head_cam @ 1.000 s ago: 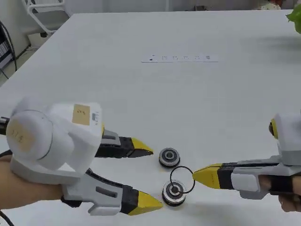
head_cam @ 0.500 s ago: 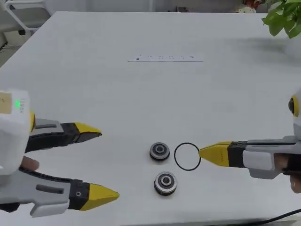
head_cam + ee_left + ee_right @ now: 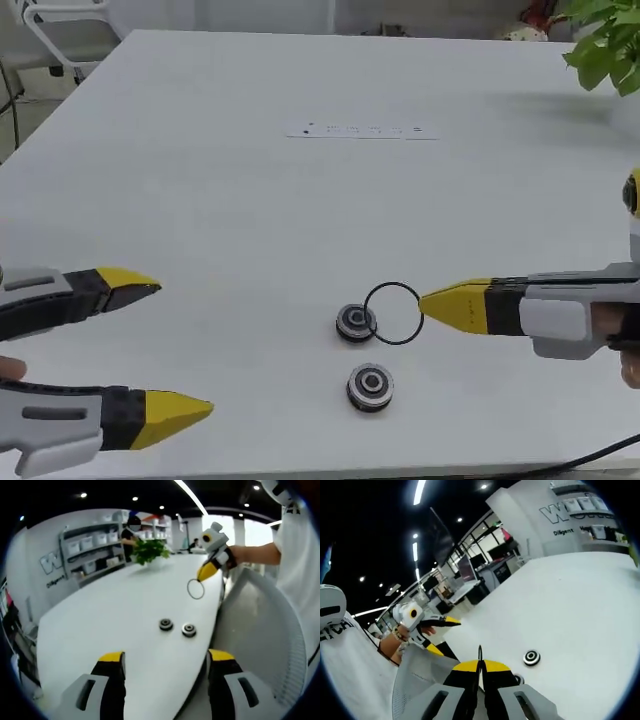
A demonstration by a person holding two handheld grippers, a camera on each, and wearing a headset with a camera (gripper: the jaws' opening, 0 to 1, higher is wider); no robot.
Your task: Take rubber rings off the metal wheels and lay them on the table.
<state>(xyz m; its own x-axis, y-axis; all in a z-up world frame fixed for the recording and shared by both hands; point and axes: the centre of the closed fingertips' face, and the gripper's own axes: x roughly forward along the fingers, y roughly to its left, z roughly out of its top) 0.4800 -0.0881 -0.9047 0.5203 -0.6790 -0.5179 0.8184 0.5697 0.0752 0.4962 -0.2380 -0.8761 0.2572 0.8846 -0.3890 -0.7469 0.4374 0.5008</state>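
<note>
The right tongs (image 3: 425, 306) come in from the right side of the counter (image 3: 230, 200), lying nearly level with their yellow tips toward the middle. They are clenched on the rim of 1 black rubber ring (image 3: 392, 285). The ring sticks straight out ahead of the tips, in line with the tongs, with its open face turned up toward the head view, so it reads there as a full circle. In the right gripper view the same ring (image 3: 480, 652) is seen edge-on, as a thin dark line rising from between the shut tips of the tongs (image 3: 480, 666). In the left gripper view the ring (image 3: 188, 588) hangs from the right tongs (image 3: 201, 577), and it looks lifted off the counter.

2 metal wheels sit flat on the counter, near its front edge. In the head view the ring's far side overlaps the farther wheel (image 3: 356, 322); whether they touch I cannot tell. The nearer wheel (image 3: 370, 386) lies just below it in that view, apart from the ring. The left gripper view has the 2 wheels (image 3: 166, 624) (image 3: 189, 630) side by side.

The left tongs (image 3: 185, 347) are released, jaws spread wide and holding nothing, well apart from the wheels on the left, their tips pointing toward them (image 3: 166, 655).

A leafy plant (image 3: 605, 45) stands at the counter's far right corner.
</note>
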